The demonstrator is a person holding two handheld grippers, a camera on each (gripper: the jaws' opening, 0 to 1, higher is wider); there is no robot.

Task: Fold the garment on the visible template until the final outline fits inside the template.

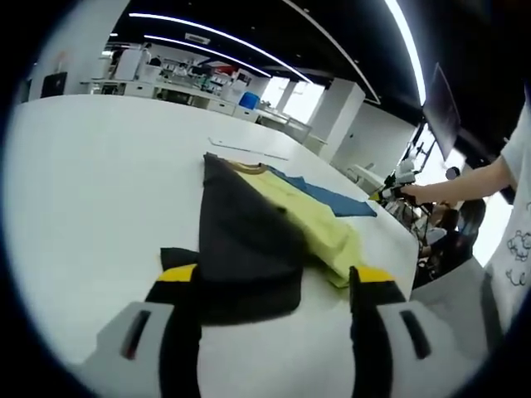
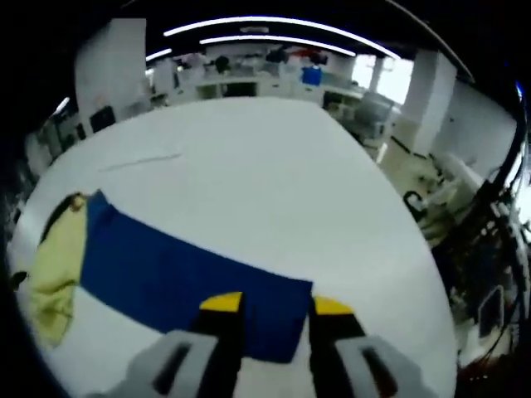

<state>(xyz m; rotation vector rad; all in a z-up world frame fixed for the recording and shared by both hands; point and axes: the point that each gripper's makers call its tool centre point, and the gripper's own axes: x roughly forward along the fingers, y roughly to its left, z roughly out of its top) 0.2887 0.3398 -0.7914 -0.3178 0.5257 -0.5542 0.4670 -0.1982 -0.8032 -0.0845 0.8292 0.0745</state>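
We find the left gripper (image 1: 274, 290) jaws wide, straddling the garment (image 1: 249, 236); right gripper (image 2: 274, 319) jaws narrow over the blue template (image 2: 182, 282).

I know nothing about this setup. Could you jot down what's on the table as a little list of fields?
surface: white table
garment: a shirt with a dark part folded over a yellow part
under it: blue sheet, flat on the table
left gripper: jaws apart, either side of the shirt's dark near edge
right gripper: jaws apart over the blue sheet's near corner
person: a hand at the table's far right edge in the left gripper view
fold: unfinished, the shirt is still bunched
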